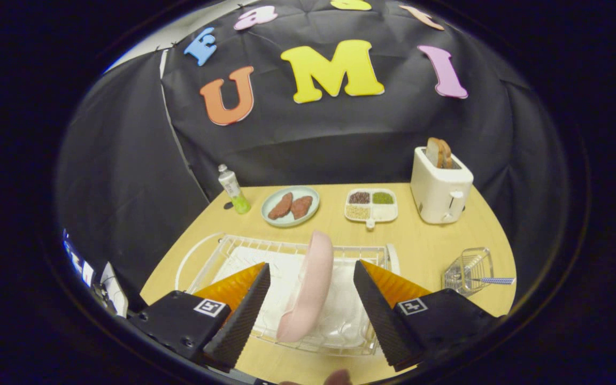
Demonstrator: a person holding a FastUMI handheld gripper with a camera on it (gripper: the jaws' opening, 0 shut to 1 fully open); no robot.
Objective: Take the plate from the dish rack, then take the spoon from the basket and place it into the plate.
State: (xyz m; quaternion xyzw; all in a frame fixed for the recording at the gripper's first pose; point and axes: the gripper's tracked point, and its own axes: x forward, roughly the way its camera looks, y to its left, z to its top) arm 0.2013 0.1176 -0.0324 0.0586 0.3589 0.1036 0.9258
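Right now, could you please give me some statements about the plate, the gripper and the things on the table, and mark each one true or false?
1. The pink plate stands on edge in the dish rack. True.
2. The gripper is shut on the plate. False: its fingers are open, plate between them.
3. The spoon lies in the wire basket. True.
4. The toaster is empty. False: bread sticks out of it.
5. The bottle lies flat. False: it stands upright.
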